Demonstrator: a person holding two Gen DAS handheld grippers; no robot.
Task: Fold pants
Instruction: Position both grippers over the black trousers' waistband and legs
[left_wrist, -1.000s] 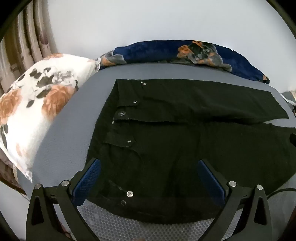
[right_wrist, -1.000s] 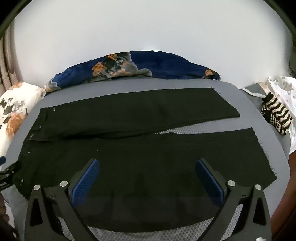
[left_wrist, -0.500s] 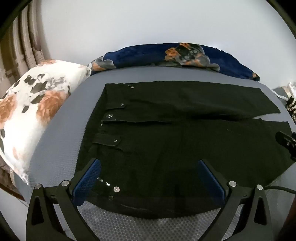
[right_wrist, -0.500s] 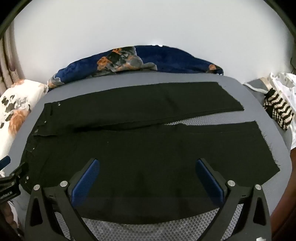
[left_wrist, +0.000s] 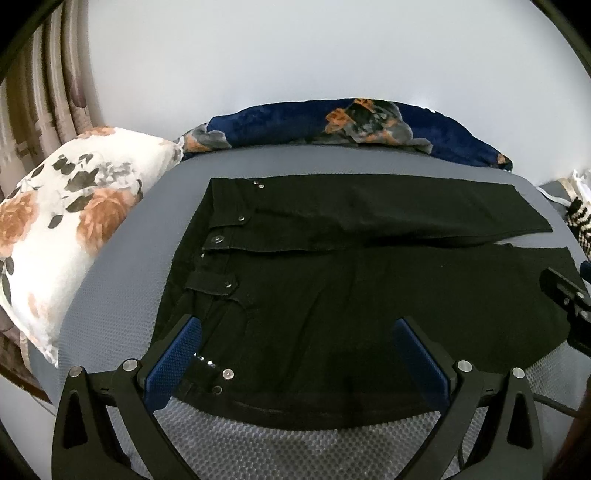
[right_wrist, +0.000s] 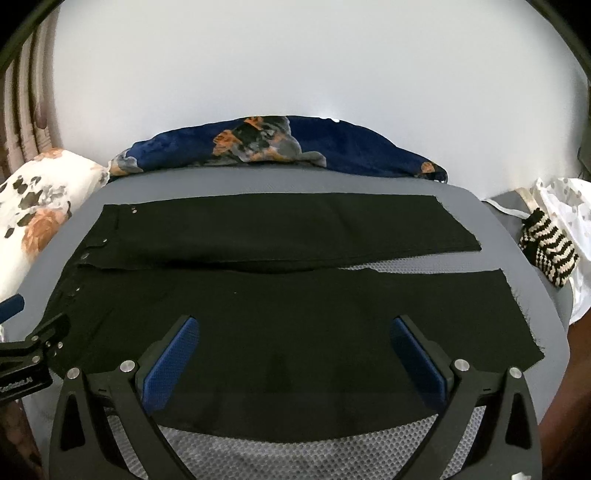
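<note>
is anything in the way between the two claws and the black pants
Nothing visible. The left claw hangs open over the waist end of the black pants, and the right claw open over the near leg. The floral pillow, blue blanket and striped knit item lie off to the sides.

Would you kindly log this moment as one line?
pants: flat, unfolded | left gripper: open, over waistband | right gripper: open, over near leg
</note>
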